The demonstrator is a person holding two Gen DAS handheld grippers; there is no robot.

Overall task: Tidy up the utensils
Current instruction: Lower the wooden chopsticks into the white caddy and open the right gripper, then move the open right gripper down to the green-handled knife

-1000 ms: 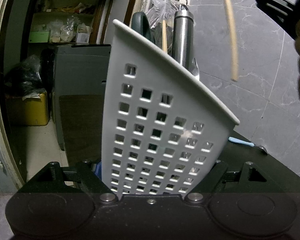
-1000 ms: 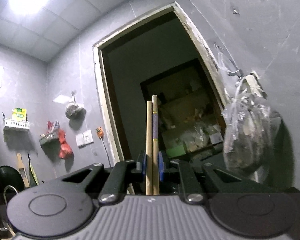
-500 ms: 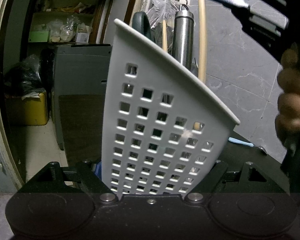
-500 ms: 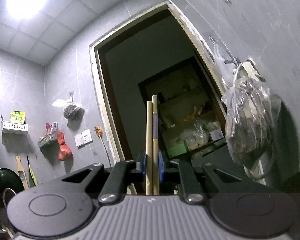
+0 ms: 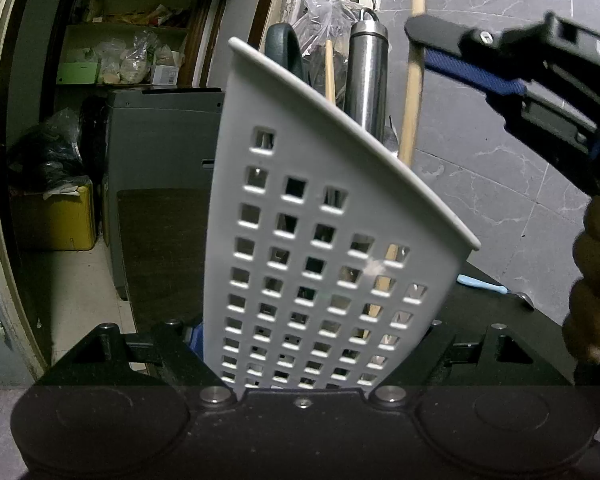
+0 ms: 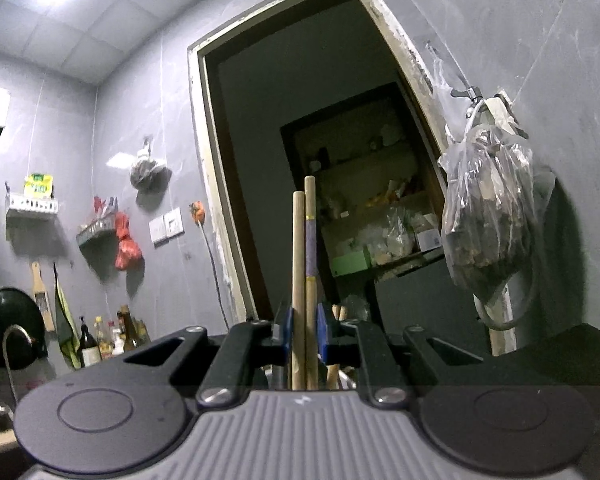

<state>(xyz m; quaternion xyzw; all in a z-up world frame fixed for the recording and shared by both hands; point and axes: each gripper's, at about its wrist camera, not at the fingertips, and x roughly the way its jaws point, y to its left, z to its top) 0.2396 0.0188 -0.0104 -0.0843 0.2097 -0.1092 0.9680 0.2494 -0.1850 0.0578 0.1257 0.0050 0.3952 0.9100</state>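
Your left claw [image 5: 304, 360] clenched on white perforated caddy [image 5: 320, 248], tilted on dark counter [image 5: 484, 292]. Your right claw [image 6: 303, 334] grasping pair of chopsticks [image 6: 303, 280], long axis upright. In left view, chopsticks [image 5: 410, 92] already past caddy rim at right corner, tips visible through holes, not yet at bottom. Steel handle [image 5: 367, 80] just beside them, to their left. Judgement: straight descent along stick axis remains; your right hand does it, left only steadies.

Dark tabletop [image 5: 484, 304] at four o'clock in left wrist view; light-blue-handled utensil [image 5: 482, 283] lying flat on it near a small metal piece [image 5: 525, 299].
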